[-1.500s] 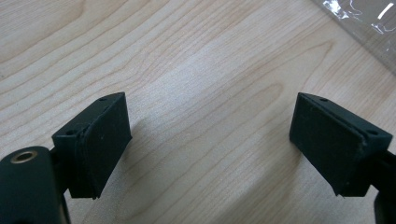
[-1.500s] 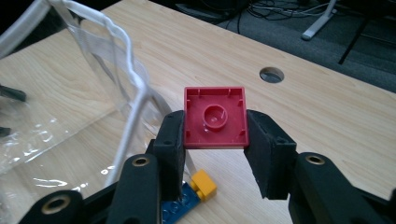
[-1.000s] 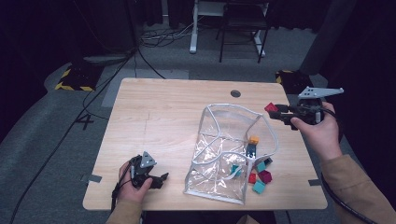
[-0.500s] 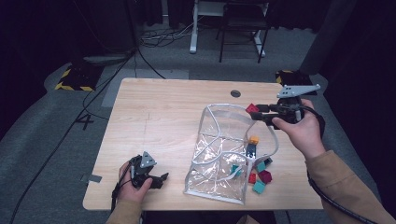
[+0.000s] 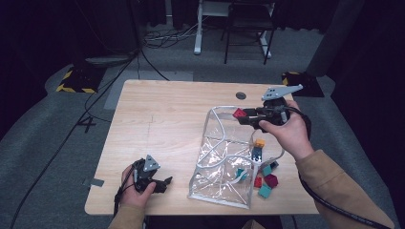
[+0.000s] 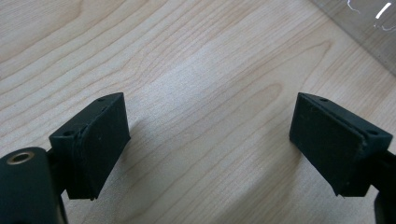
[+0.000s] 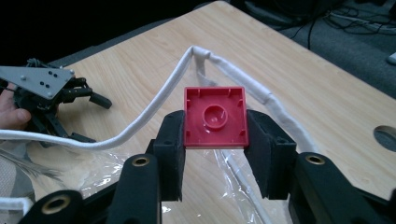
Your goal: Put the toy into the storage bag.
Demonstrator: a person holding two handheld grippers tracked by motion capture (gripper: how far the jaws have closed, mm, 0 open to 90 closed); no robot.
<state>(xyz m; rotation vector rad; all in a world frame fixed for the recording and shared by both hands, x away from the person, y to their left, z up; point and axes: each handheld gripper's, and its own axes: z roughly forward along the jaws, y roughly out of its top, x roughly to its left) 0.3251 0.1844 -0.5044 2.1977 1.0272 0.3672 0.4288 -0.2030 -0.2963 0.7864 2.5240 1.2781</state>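
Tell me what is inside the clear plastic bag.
Through the clear plastic bag an orange block and a dark block seem to lie inside; glare and creases hide whatever else it holds.

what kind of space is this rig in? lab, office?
Most likely a lab or studio set up for recording: a lone wooden table on grey carpet, black curtains all around, hazard-taped floor pieces and loose cables behind. A person works there, the right gripper carrying a red block over a clear bag.

The right gripper [image 5: 244, 116], clamped on a red block [image 5: 239, 113], has slid leftward from the frame's right edge to above the clear bag's [image 5: 222, 162] upper rim.
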